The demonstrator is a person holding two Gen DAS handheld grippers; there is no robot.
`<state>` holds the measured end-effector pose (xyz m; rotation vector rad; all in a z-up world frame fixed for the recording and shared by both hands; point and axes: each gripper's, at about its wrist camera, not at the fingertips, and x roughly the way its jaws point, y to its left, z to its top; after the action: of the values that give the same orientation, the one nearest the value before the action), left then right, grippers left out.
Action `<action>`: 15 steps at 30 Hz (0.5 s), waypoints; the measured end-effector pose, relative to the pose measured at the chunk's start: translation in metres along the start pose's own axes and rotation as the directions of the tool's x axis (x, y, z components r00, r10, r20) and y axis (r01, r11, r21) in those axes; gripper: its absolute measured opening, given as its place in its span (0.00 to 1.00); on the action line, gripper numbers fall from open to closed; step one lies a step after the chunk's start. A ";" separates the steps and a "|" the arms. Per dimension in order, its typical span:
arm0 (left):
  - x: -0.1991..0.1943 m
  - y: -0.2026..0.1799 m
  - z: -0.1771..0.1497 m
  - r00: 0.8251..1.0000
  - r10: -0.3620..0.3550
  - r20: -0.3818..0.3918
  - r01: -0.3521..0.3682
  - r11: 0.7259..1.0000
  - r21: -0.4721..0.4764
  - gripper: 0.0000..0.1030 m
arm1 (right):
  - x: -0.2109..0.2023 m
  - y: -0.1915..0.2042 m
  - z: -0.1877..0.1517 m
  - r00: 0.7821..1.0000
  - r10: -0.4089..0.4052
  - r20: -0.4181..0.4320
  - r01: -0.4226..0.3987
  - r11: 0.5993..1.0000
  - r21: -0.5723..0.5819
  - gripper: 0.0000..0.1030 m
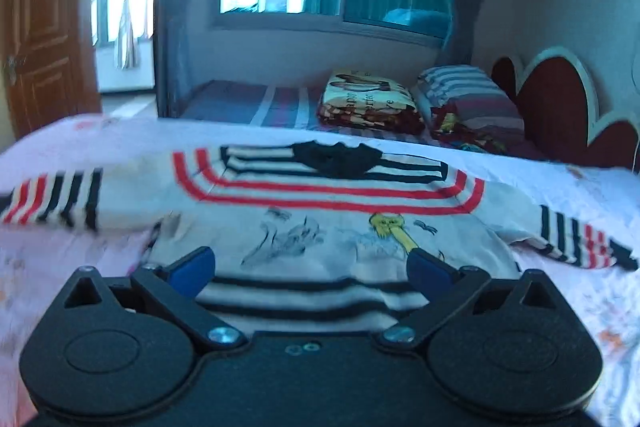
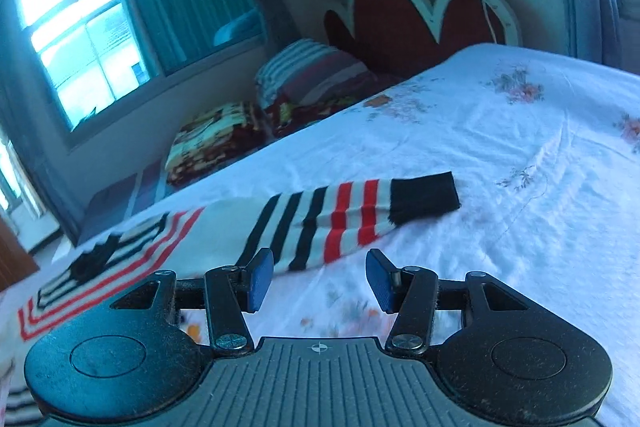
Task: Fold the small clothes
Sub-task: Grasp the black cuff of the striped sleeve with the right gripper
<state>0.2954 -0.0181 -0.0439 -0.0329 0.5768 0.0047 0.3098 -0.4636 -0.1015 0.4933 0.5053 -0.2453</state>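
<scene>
Looking along both grippers, you have one sweater (image 1: 320, 223) spread flat, front up, on the bed (image 2: 500, 147), collar toward the window side and both sleeves thrown out wide. It is the landmark for everything below.

Your left gripper (image 1: 310, 273) hangs over the sweater's striped hem, jaws spread about as wide as they go, blue pads (image 1: 192, 269) flanking the chest print with nothing pinched. Your right gripper (image 2: 320, 279) sits just beside the sweater's right sleeve (image 2: 340, 219), on the near side of it; its jaws are about half open and empty, one pad close against the sleeve's near edge, the other over bare sheet. The black cuff (image 2: 424, 197) lies a little further out along that sleeve.

Expect a light, soft knit, by the look of it: limp, stretchy, no stiffness to carry a fold by itself. It will probably drape and sag from any pinch point, and it may drag the thin sheet along if you slide instead of lifting.

Take hold where the fabric is doubled and firm: the ribbed cuff or the striped band beside it for the sleeve, the hem corners for the body. Pinch the whole thickness, so a single layer does not peel away.
</scene>
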 end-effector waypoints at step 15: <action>0.089 -0.022 0.002 0.997 0.030 -0.077 -0.025 0.998 0.060 0.91 | 0.123 -0.103 0.015 0.995 -0.066 -0.068 0.087 0.922 0.376 0.31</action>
<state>0.3717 -0.0400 -0.0905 0.0325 0.6550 0.0132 0.3851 -0.5718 -0.1942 0.8610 0.5326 -0.4101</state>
